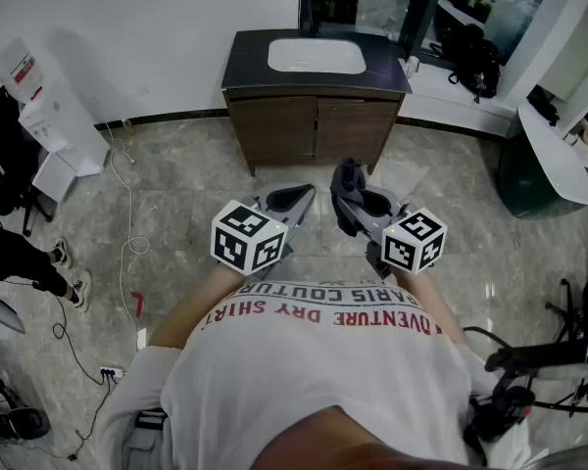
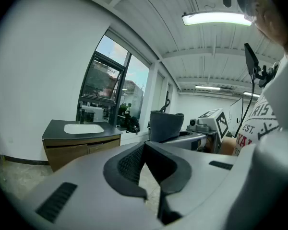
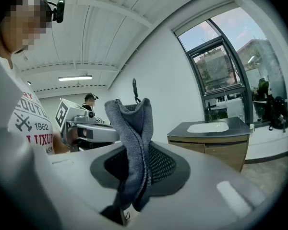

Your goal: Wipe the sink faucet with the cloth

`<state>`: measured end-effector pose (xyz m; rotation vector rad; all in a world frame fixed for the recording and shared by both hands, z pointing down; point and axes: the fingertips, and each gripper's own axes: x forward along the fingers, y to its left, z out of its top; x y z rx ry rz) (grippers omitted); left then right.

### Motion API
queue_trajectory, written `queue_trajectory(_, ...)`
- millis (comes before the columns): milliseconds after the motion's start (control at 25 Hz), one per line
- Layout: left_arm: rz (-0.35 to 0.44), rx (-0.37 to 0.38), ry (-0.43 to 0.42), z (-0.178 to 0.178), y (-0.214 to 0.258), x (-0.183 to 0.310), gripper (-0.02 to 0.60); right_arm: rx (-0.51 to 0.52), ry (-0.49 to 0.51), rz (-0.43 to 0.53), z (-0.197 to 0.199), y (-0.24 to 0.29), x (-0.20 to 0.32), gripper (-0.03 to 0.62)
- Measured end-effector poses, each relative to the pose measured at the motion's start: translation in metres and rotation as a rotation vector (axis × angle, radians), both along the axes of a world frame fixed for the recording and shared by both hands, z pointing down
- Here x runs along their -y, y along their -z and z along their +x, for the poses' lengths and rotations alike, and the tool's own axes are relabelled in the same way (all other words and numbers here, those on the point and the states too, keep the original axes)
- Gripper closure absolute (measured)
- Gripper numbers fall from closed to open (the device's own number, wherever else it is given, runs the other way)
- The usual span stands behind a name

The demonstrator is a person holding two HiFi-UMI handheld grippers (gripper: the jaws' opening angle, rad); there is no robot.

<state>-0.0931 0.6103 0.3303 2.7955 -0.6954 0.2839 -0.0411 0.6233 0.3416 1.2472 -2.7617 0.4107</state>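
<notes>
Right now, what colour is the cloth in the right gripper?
Grey-blue cloth, clearest in the right gripper view.

Bright, even daylight comes from the window [image 3: 221, 66] and a ceiling tube lamp [image 2: 216, 18]. The floor [image 1: 176, 194] gleams slightly. Both gripper views bulge, with black edges.

Open floor [image 1: 191, 199] ahead of me
I see it run bare to the sink cabinet [image 1: 314, 125]; a cable [image 1: 130, 225] trails at left, a white table [image 1: 554, 155] juts at right.
</notes>
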Motion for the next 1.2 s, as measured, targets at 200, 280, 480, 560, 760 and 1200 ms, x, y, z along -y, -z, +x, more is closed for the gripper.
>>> queue_trajectory(200, -0.01, -0.003, -0.002, 0.004, -0.001, -0.001, 0.581, -0.003, 0.005, -0.01, 0.002, -0.001, -0.001, 0.516)
queue_trajectory(280, -0.014, -0.002, -0.002, 0.005, -0.002, 0.0, 0.58, 0.006, 0.003, -0.015, 0.003, -0.002, -0.001, 0.516)
queue_trajectory(480, -0.024, 0.001, -0.002, 0.003, -0.005, 0.0, 0.58, -0.006, 0.011, -0.038, 0.0, -0.008, -0.001, 0.516)
queue_trajectory(560, -0.028, -0.003, -0.003, 0.003, -0.006, 0.0, 0.58, -0.013, 0.023, -0.053, -0.001, -0.011, -0.002, 0.516)
queue_trajectory(760, -0.041, -0.001, 0.001, 0.007, -0.011, 0.007, 0.58, -0.004, 0.047, -0.087, 0.0, -0.016, 0.001, 0.516)
queue_trajectory(1200, -0.08, 0.006, -0.015, 0.047, -0.042, 0.068, 0.581, -0.026, -0.013, -0.077, 0.046, -0.042, 0.062, 0.516)
